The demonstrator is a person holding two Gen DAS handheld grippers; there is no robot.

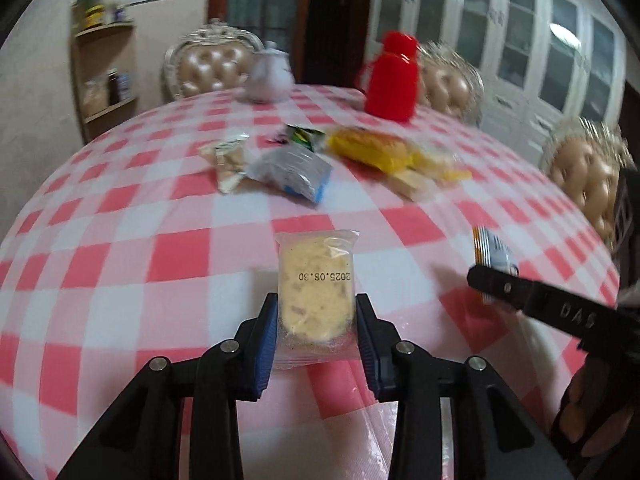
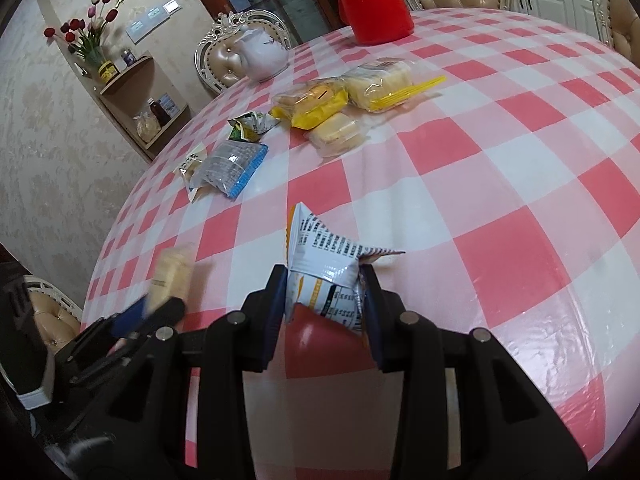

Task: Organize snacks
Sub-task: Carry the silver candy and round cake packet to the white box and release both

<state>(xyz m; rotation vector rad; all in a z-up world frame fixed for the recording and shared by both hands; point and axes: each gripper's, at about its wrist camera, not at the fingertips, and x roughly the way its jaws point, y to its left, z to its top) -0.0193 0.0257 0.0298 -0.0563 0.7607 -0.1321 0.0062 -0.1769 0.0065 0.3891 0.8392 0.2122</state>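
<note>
Left gripper [image 1: 316,320] pinches a clear-wrapped pale round biscuit [image 1: 316,292], long axis pointing ahead; right gripper [image 2: 326,288] pinches a crumpled silver printed sachet [image 2: 326,268]; both above the worktop's [image 2: 500,168] near edge, snack pile [image 1: 320,160] ahead toward its far edge.

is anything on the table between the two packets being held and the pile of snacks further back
Nothing visible. Only bare checked tablecloth lies between the left tool with its biscuit packet, the right tool with its printed packet, and the snack pile.

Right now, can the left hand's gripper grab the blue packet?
Probably not yet: the left gripper is shut on a cookie. The blue packet lies farther off, with bare tablecloth between.
</note>
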